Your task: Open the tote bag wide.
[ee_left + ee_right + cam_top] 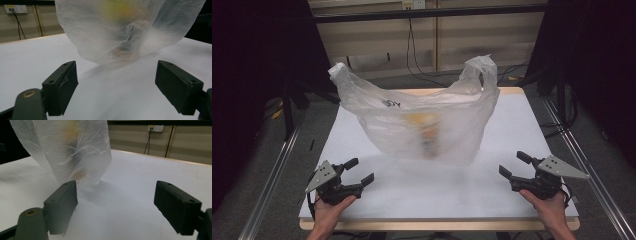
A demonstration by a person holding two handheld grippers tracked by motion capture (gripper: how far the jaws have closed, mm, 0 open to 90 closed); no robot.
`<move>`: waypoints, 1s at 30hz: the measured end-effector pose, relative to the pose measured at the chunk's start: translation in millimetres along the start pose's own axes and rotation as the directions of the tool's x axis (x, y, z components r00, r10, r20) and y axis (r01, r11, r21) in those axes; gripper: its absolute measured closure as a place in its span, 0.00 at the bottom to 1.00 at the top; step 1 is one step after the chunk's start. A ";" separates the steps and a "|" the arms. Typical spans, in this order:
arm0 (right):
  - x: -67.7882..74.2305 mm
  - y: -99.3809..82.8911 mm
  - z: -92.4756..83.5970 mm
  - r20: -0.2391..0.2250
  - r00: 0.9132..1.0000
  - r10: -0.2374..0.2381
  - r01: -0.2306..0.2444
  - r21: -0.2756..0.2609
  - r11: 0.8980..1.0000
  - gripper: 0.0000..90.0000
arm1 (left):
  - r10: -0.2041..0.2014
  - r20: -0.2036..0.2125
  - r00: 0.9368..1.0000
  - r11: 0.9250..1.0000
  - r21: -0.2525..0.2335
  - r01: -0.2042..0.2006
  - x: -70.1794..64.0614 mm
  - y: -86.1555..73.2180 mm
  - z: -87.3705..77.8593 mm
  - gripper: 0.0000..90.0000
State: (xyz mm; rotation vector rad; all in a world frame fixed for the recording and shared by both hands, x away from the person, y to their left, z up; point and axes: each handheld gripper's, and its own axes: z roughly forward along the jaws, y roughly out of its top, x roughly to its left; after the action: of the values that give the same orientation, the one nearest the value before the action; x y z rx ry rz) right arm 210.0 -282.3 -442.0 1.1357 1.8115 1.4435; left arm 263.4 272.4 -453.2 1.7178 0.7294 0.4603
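High view shows me a translucent plastic carrier bag (422, 122) standing upright on the white tabletop (412, 190), its two handles sticking up at either end and something yellow and dark blurred inside, too hazy for me to name. I judge that the bag stands like that because its contents weigh down the bottom and prop the thin film up. My left gripper (362, 171) sits near the bag's lower left corner, apart from it, with its jaws spread wide and nothing between them. My right gripper (515, 164) sits off the bag's lower right corner, also apart, jaws equally spread and empty. I read this as a ready stance, one tool on each side of the bag so either can go for a handle or a side. From the left gripper view the bag (125, 30) hangs just ahead, centred past the jaws; from the right gripper view the bag (72, 150) stands ahead and toward the left jaw.
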 end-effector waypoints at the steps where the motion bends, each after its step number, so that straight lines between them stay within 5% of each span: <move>1: 0.2 0.2 -0.2 -0.008 1.000 0.000 0.000 0.002 1.000 0.24 | -0.009 0.035 0.999 1.000 -0.009 0.009 0.4 -0.1 0.7 0.23; 3: 0.3 0.4 -0.3 -0.014 1.000 -0.003 0.003 0.002 1.000 0.25 | 0.007 0.018 1.000 1.000 0.001 -0.007 0.0 0.3 -0.3 0.30; 7: 1.5 1.7 0.6 -0.040 0.999 0.012 -0.012 0.007 1.000 0.42 | 0.020 0.062 0.998 0.999 0.024 -0.021 1.1 2.4 -1.4 0.46; 8: 0.3 2.3 2.0 -0.054 0.999 -0.006 0.007 0.014 1.000 0.54 | -0.002 0.071 0.997 1.000 0.016 0.001 -1.1 3.9 -1.6 0.59; 10: 0.9 2.8 2.6 -0.065 0.998 0.000 0.001 0.014 1.000 0.57 | -0.010 0.083 0.996 1.000 0.011 0.009 -1.4 4.7 -1.5 0.65; 16: 2.9 7.8 6.3 -0.138 0.990 -0.004 0.007 0.022 1.000 0.86 | -0.038 0.132 0.991 0.999 0.029 0.034 -4.2 11.5 -1.5 0.87; 18: 2.6 8.7 7.4 -0.150 0.989 0.000 0.003 0.021 1.000 0.91 | -0.016 0.136 0.991 0.999 0.036 0.011 -4.0 13.8 -1.8 0.91; 19: 2.2 10.6 9.6 -0.173 0.985 0.005 0.000 0.024 1.000 0.97 | -0.027 0.174 0.984 0.999 0.038 0.021 -5.4 17.1 -0.9 0.96; 20: 1.7 11.5 10.9 -0.187 0.982 0.010 -0.006 0.023 1.000 1.00 | -0.037 0.169 0.985 0.999 0.039 0.031 -7.1 18.8 -0.3 0.99; 30: 7.9 24.2 13.6 -0.246 0.969 0.009 -0.003 0.028 1.000 1.00 | 0.004 0.204 0.979 0.999 0.048 -0.014 -16.2 29.1 0.8 1.00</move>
State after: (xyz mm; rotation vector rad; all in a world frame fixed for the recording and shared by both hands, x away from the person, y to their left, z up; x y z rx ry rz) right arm 224.0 -267.2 -421.7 1.0114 2.0014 1.6288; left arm 258.8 256.5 -424.3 1.7844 0.5889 0.2681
